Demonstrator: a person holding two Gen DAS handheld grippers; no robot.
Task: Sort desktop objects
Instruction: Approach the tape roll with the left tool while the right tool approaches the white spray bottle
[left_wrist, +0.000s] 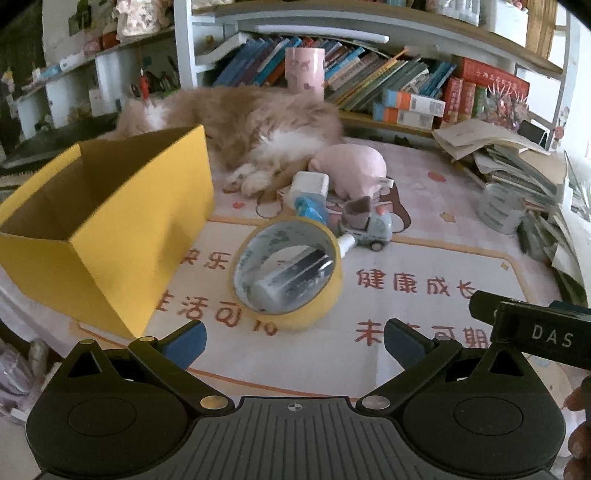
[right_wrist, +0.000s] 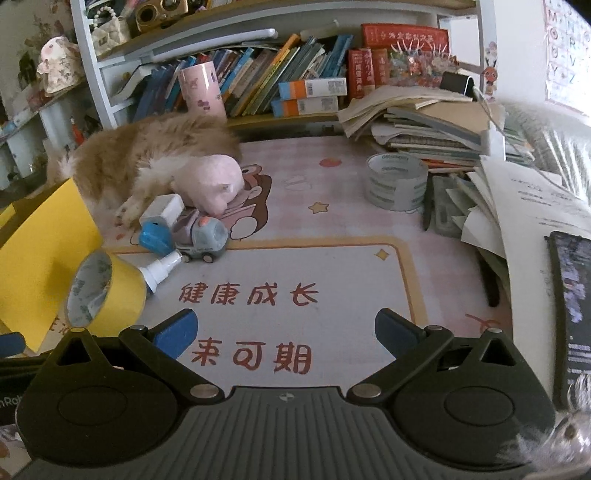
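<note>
A yellow tape roll (left_wrist: 295, 314) (right_wrist: 122, 299) stands on edge on the desk mat, just ahead of my open left gripper (left_wrist: 294, 341). A white spray bottle (right_wrist: 162, 271) lies through it. Left of the roll stands an open yellow cardboard box (left_wrist: 122, 229) (right_wrist: 40, 254). Behind the roll lie a toy car (left_wrist: 369, 223) (right_wrist: 207, 236), a blue tape dispenser (left_wrist: 310, 210) (right_wrist: 155, 236), a white charger (left_wrist: 309, 183) (right_wrist: 162, 208) and a pink plush (left_wrist: 351, 164) (right_wrist: 212, 182). My right gripper (right_wrist: 283, 334) is open over bare mat, with nothing between its fingers.
An orange and white cat (left_wrist: 243, 125) (right_wrist: 147, 155) lies at the back of the desk against the bookshelf. A grey tape roll (right_wrist: 397, 182) (left_wrist: 500, 208) stands at the right, beside a heap of books and papers (right_wrist: 443, 125). A pink cup (left_wrist: 304, 70) stands behind the cat.
</note>
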